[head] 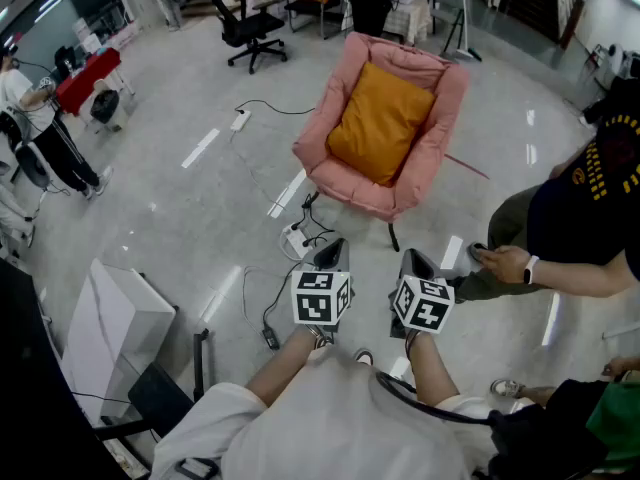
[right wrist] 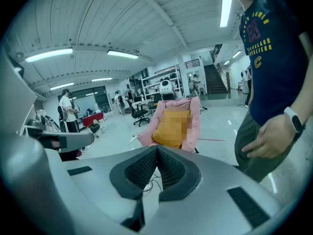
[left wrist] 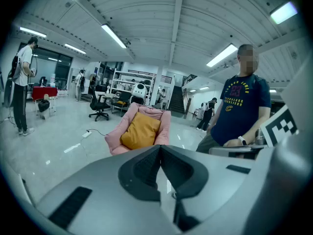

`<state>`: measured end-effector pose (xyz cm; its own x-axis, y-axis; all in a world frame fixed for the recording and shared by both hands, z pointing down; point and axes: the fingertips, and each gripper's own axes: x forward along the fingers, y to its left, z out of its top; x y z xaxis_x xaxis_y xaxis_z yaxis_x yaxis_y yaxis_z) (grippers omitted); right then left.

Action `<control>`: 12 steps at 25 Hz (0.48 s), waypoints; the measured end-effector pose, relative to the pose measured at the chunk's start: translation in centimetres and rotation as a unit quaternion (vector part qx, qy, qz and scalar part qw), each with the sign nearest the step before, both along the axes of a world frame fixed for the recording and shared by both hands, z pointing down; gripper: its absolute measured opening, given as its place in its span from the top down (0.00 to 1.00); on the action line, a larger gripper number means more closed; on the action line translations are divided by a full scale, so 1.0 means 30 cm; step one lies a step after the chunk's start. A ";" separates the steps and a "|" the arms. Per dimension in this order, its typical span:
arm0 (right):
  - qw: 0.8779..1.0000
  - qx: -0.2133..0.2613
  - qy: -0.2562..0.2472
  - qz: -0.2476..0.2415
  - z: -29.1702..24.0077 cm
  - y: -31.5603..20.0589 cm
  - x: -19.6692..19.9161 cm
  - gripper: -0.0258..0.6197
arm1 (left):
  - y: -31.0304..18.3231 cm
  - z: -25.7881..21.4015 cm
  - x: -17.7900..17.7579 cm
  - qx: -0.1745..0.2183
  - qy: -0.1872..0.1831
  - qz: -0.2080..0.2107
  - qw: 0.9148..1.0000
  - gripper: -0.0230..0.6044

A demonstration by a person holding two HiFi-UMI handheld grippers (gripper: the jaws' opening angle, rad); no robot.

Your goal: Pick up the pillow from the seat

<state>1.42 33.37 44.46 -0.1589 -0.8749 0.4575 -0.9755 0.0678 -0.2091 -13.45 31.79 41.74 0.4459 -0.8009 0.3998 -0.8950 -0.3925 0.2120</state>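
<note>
An orange pillow [head: 382, 122] leans against the back of a pink padded chair [head: 330, 138] in the middle of the floor. It also shows ahead in the left gripper view as the pillow [left wrist: 141, 130], and in the right gripper view as the pillow [right wrist: 172, 127]. My left gripper [head: 333, 256] and right gripper [head: 412, 264] are held side by side in front of the chair, well short of it. Both are shut with nothing between their jaws.
A person in a dark shirt [head: 590, 218] stands close at my right, hand [head: 505, 264] near the right gripper. Power strips and cables [head: 298, 240] lie on the floor before the chair. A white box [head: 115, 318] stands at the left; office chairs [head: 250, 28] beyond.
</note>
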 end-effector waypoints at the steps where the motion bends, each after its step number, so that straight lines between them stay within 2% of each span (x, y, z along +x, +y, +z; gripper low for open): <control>1: 1.000 -0.001 0.001 0.000 0.002 -0.004 -0.004 0.91 | -0.005 0.001 -0.004 -0.001 -0.001 0.000 1.000 0.95; 12: 1.000 -0.006 0.005 0.003 0.015 -0.075 -0.047 0.91 | -0.083 0.020 -0.049 -0.006 -0.003 0.005 1.000 0.95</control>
